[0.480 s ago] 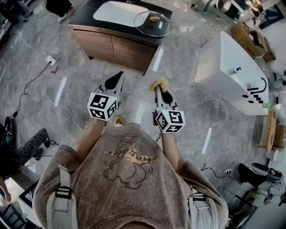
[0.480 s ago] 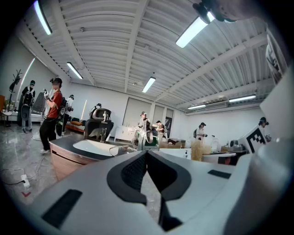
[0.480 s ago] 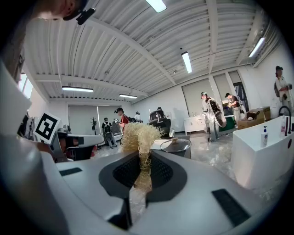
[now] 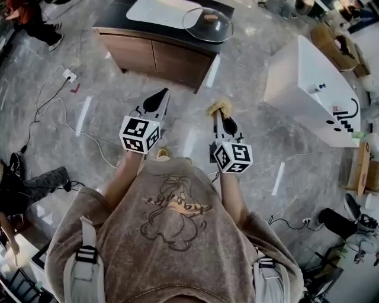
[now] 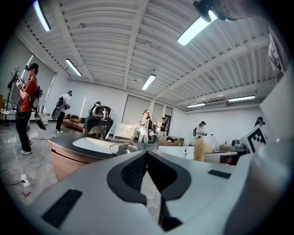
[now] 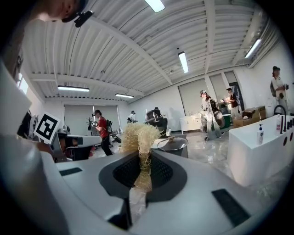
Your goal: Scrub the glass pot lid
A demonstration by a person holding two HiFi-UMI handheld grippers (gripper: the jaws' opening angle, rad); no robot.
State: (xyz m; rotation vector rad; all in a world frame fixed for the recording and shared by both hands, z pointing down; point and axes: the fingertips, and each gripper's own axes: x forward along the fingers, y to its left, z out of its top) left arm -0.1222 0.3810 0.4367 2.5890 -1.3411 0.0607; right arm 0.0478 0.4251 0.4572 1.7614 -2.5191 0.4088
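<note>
Open grey floor (image 4: 177,112) lies between us and the wooden cabinet (image 4: 160,59). Loose cables (image 4: 53,112) trail on the left, and a white unit (image 4: 308,83) stands well apart on the right. The glass pot lid (image 4: 207,25) lies flat, knob up, at the right end of the cabinet top, just beside a white basin (image 4: 157,12); it is round, so no long axis. Our forearms reach forward side by side, near level. Left gripper (image 4: 161,94) is clenched on nothing. Right gripper (image 4: 217,116) pinches a straw-coloured scrubber (image 6: 137,137), tuft toward the cabinet.
</note>
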